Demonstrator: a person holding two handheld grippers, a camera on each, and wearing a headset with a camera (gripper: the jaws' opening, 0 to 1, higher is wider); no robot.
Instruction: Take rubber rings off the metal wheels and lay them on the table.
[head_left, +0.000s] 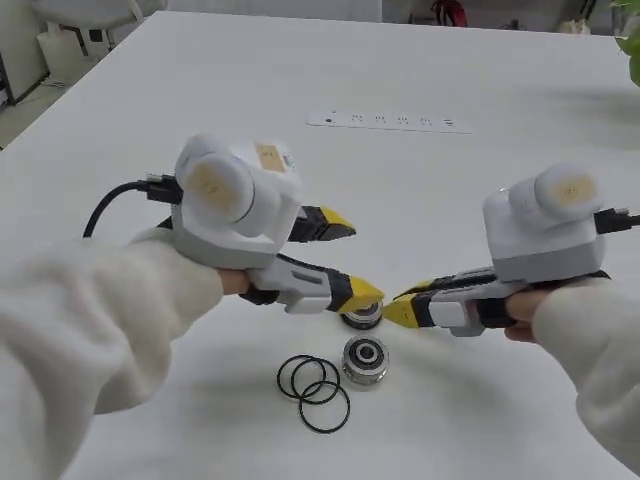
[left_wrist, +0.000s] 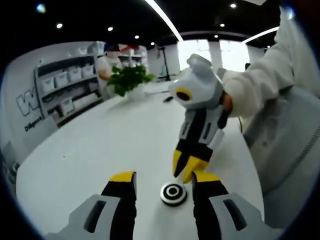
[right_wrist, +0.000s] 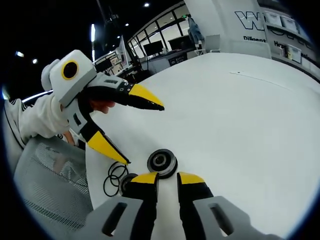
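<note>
Rubber rings (head_left: 315, 390), three of them off, lie overlapping on the tabletop (head_left: 200, 120) just beside a bare wheel (head_left: 365, 360). Beyond that wheel, the left hand-held gripper (head_left: 354, 258), jaws wide, straddles the other wheel (head_left: 362, 315). The right hand-held gripper (head_left: 400, 310), jaws narrow, noses at its rim, probably to catch its ring.
</note>
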